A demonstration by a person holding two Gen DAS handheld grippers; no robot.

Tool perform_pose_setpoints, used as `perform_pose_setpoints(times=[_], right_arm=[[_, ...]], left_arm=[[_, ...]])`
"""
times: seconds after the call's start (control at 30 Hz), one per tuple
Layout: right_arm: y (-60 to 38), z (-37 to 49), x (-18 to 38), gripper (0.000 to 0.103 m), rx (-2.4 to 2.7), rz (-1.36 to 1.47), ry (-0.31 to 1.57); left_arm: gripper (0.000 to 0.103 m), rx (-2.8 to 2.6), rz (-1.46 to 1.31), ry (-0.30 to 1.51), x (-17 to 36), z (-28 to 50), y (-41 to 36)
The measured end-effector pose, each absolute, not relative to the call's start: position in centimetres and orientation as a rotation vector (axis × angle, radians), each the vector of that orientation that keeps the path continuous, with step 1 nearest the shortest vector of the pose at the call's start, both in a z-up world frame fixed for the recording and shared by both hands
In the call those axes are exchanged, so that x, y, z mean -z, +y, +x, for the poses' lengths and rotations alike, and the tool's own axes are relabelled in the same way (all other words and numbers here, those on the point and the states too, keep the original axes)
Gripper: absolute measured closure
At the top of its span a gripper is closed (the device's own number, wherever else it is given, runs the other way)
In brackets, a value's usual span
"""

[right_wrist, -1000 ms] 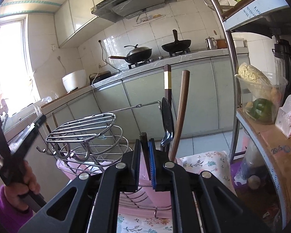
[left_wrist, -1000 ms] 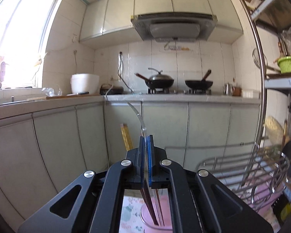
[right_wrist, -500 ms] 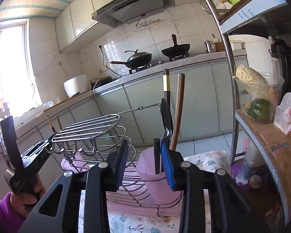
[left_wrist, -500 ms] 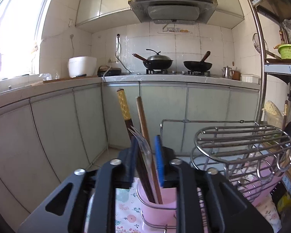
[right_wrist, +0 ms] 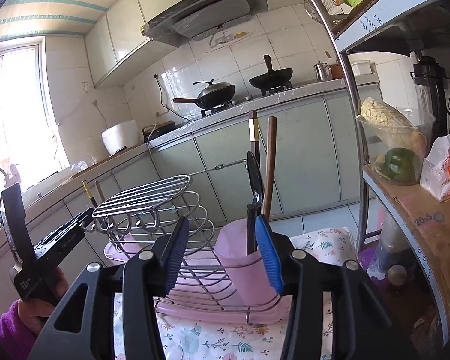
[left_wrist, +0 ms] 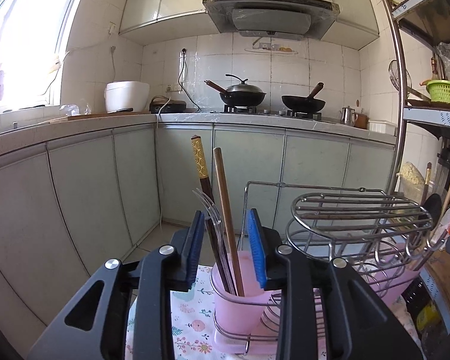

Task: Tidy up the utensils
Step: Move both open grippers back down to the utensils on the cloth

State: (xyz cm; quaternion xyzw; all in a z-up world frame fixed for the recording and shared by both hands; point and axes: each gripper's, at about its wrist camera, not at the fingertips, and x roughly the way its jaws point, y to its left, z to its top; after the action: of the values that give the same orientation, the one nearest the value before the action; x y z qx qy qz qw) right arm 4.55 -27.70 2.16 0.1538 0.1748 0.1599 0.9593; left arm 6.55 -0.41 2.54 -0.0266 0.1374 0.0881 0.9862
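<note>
My left gripper [left_wrist: 226, 250] is open and empty, just in front of a pink utensil cup [left_wrist: 237, 297] at the left end of a wire dish rack [left_wrist: 357, 210]. The cup holds a clear plastic fork [left_wrist: 208, 210], a dark chopstick with a gold top [left_wrist: 201, 165] and a brown wooden chopstick [left_wrist: 223, 192]. My right gripper [right_wrist: 222, 253] is open and empty in front of the other pink cup [right_wrist: 240, 258] at the rack's right end. That cup holds a black spoon [right_wrist: 253, 180], a brown wooden chopstick [right_wrist: 270, 159] and a dark gold-banded chopstick [right_wrist: 254, 132].
The rack [right_wrist: 153, 195] sits in a pink tray [right_wrist: 225, 315] on a floral cloth [right_wrist: 213, 342]. A metal shelf post [right_wrist: 349, 90] and a shelf with a food tub [right_wrist: 396, 150] stand at the right. Kitchen cabinets [left_wrist: 105, 195] lie behind.
Both grippers were shut on utensils one second ago. They have opened and let the clear fork and the black spoon stand in the cups, then drawn back a little.
</note>
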Motion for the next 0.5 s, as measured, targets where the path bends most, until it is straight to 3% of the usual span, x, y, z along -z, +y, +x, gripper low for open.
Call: perform_pose_setpoints(times=[0.5], right_arm=[[-28.0,2.8,-0.8,0.057,-0.326,0.333,0.422]], left_arm=[[0.073,-0.138,-0.078,0.313,-2.1,3.8,-0.1]])
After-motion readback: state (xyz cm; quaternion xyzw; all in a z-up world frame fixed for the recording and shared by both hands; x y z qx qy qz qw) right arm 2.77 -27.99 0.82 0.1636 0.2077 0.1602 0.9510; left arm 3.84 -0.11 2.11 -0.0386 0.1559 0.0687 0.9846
